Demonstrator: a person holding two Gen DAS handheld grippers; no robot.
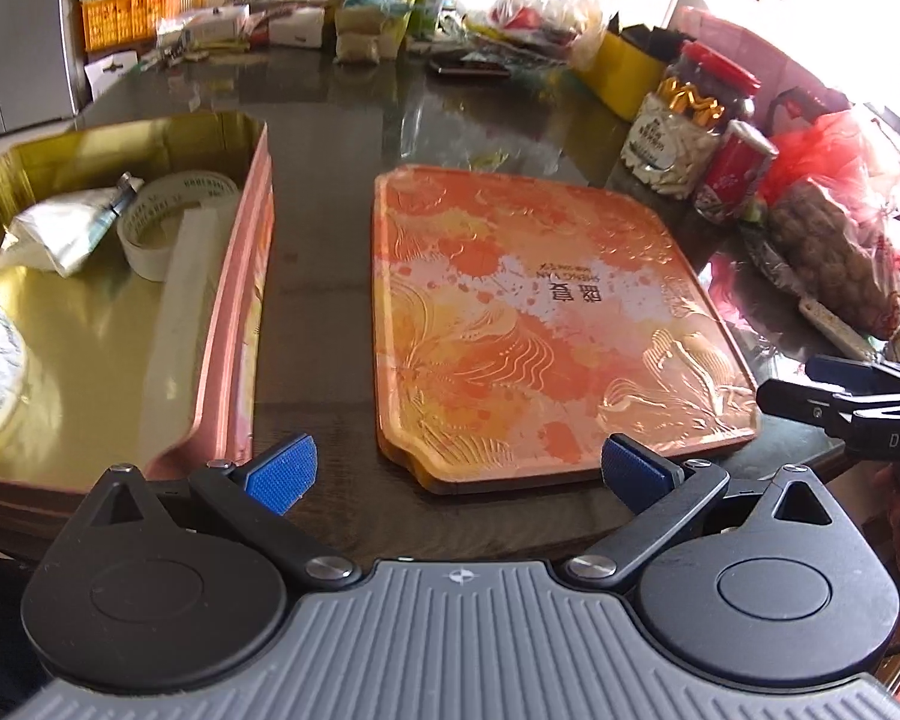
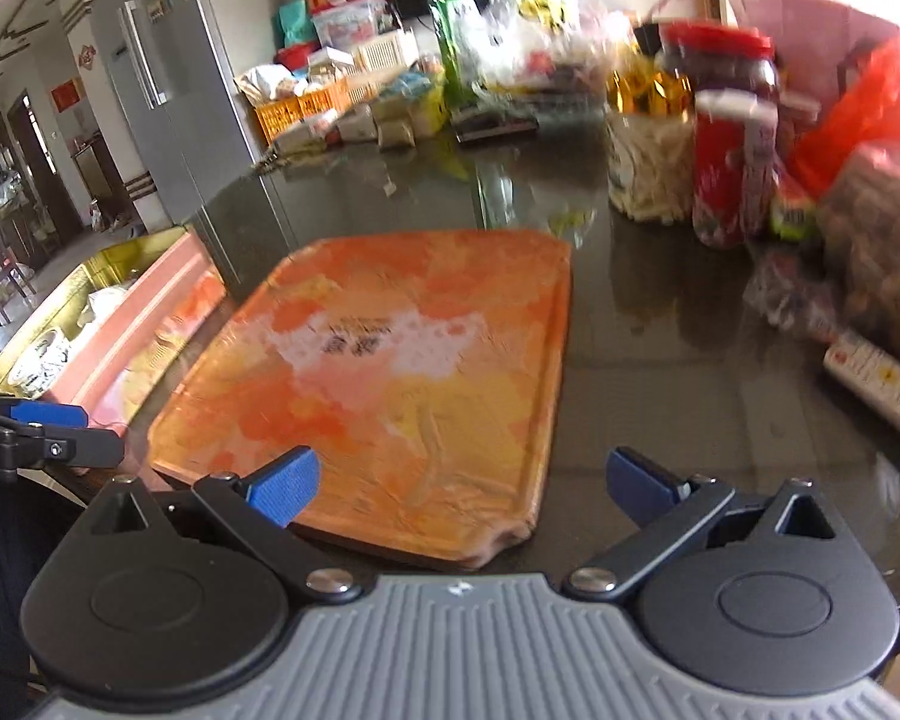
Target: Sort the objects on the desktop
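Orange lid [image 1: 546, 324] lies flat on the surface, just right of the open tin [image 1: 234, 324] holding tape rolls. Both grippers, left [image 1: 459, 468] and right [image 2: 462, 480], have fingers spread, empty. Pinch opposite lid edges; lift level.

Strong daylight floods in from the upper right, washing out that corner in both views. The dark glossy surface [image 1: 342, 138] carries glare and reflections. Fisheye curvature bends the edges. The right wrist view is motion-blurred; the left is sharper.
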